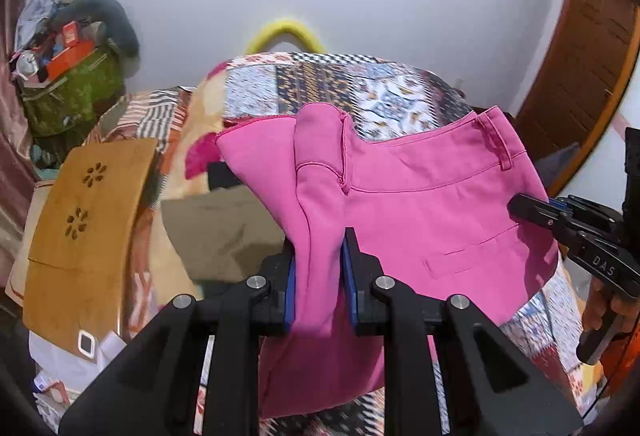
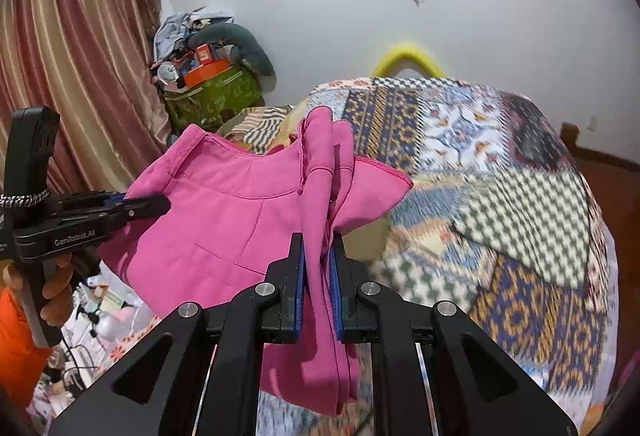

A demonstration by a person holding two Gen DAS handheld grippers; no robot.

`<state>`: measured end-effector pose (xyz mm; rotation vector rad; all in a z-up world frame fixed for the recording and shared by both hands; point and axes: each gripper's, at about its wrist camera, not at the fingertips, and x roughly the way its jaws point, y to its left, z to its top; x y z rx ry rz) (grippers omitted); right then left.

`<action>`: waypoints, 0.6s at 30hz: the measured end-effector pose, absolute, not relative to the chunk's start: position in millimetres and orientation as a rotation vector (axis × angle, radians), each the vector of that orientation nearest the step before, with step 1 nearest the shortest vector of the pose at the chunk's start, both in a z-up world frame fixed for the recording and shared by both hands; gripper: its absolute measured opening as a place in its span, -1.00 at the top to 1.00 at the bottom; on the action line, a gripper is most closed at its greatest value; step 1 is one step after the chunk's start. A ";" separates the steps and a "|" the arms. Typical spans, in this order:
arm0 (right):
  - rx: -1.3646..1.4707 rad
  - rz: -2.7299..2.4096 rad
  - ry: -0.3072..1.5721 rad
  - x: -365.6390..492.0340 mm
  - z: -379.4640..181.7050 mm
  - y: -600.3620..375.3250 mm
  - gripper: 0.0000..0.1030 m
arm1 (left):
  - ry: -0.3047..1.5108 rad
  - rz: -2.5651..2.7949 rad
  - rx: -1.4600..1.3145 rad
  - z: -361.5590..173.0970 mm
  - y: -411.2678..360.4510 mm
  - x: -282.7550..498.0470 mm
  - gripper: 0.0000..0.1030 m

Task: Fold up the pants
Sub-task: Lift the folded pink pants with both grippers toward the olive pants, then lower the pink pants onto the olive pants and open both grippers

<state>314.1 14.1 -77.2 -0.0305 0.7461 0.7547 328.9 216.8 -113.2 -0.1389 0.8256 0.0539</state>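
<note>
The pink pants [image 1: 432,204] hang in the air above the patchwork bedspread [image 1: 320,84], stretched between the two grippers — waistband and belt loop up, legs drooping below. The left gripper [image 1: 319,260] is nearly closed, its blue pads [image 1: 291,292] pinching a bunched fold of the pink cloth; the right gripper [image 2: 319,260] is likewise clamped tight on a gathered edge. In each wrist view the other gripper bites the pants' far side — a hand [image 2: 52,288] grips its handle.
</note>
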 end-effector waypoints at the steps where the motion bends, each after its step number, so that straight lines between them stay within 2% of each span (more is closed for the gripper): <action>1: -0.042 0.757 0.742 317.3 -76.7 18.7 0.81 | 0.829 0.066 -0.139 -117.4 224.0 336.5 0.62; 9: -0.116 0.767 0.764 366.1 -103.0 68.5 0.81 | 0.858 0.133 -0.146 -156.9 263.4 381.4 0.62; 18: -0.152 0.741 0.865 406.5 -170.2 114.3 0.81 | 0.943 0.192 -0.158 -239.3 298.2 432.9 0.61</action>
